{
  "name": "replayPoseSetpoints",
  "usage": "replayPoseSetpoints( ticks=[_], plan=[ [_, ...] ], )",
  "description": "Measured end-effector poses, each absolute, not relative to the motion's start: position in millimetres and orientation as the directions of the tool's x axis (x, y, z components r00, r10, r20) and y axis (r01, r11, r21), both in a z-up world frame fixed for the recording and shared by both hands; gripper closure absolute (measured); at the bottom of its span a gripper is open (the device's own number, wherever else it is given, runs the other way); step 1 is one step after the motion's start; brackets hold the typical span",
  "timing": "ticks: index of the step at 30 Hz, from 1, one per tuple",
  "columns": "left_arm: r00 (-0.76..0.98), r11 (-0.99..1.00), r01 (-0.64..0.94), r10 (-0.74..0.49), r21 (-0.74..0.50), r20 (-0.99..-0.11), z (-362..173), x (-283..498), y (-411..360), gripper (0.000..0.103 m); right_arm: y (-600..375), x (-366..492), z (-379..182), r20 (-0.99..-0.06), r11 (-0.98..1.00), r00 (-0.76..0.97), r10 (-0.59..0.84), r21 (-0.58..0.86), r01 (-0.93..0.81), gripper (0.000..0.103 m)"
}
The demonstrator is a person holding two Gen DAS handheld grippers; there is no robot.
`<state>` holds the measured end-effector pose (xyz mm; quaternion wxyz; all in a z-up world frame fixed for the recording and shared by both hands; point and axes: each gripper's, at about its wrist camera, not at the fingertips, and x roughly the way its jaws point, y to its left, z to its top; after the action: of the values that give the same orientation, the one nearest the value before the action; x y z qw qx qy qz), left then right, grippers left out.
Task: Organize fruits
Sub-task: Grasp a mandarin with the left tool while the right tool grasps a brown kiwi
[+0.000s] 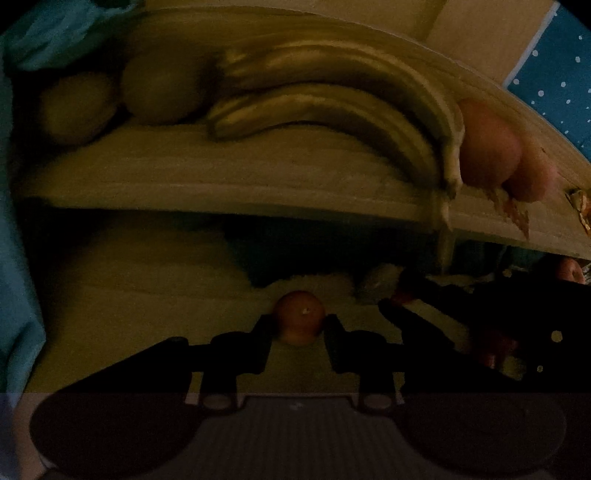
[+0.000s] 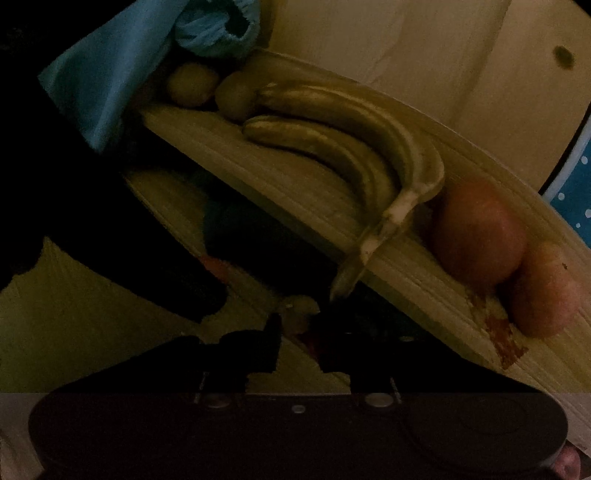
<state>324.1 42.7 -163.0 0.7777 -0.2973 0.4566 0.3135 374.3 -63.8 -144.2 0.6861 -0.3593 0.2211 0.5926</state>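
The light is dim. My left gripper (image 1: 299, 326) is shut on a small orange fruit (image 1: 300, 320), low over a pale wooden surface (image 1: 129, 277). Above it a raised wooden board (image 1: 258, 177) carries two bananas (image 1: 332, 107), two yellowish round fruits (image 1: 77, 110) (image 1: 162, 88) and two reddish round fruits (image 1: 487, 147). My right gripper (image 2: 299, 328) is at the board's front edge (image 2: 258, 177), below the banana stems (image 2: 369, 240). It is shut on a small pale fruit (image 2: 299, 308). Beside them lie the reddish fruits (image 2: 480, 236).
A blue cloth (image 1: 55, 33) (image 2: 110, 74) is bunched at the board's far left end. A blue dotted surface (image 1: 554, 74) lies beyond the board on the right. A dark shape (image 2: 92, 221), seemingly the other gripper, fills the left of the right wrist view.
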Motion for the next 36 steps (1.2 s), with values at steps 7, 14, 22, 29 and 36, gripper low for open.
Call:
replayPoseSetpoints(
  ticks=[7, 14, 22, 29, 36],
  plan=[
    [0.389, 0.615, -0.769, 0.230, -0.176, -0.892, -158.7, 306.6, 36.7, 0.069, -46.7, 376.5, -145.3, -0.730, 0.051, 0.218, 0.647, -0.243, -0.969, 0.071],
    [0.379, 0.592, -0.787, 0.240, -0.175, -0.894, -155.0, 297.8, 30.9, 0.069, -38.1, 371.6, -146.7, -0.748, -0.014, 0.198, 0.634, -0.267, -0.963, 0.068],
    [0.381, 0.583, -0.792, 0.241, -0.181, -0.893, -152.4, 299.8, 30.5, 0.069, -37.6, 357.0, -150.3, -0.773, -0.067, 0.172, 0.610, -0.266, -0.961, 0.068],
    [0.385, 0.571, -0.800, 0.250, -0.187, -0.888, -145.5, 284.0, 31.9, 0.069, -29.2, 369.2, -154.2, -0.773, 0.016, 0.171, 0.611, -0.203, -0.979, 0.070],
    [0.369, 0.550, -0.816, 0.255, -0.180, -0.894, -144.9, 270.0, 33.6, 0.069, -27.9, 372.7, -154.8, -0.761, 0.061, 0.141, 0.633, -0.132, -0.989, 0.071]
  ],
)
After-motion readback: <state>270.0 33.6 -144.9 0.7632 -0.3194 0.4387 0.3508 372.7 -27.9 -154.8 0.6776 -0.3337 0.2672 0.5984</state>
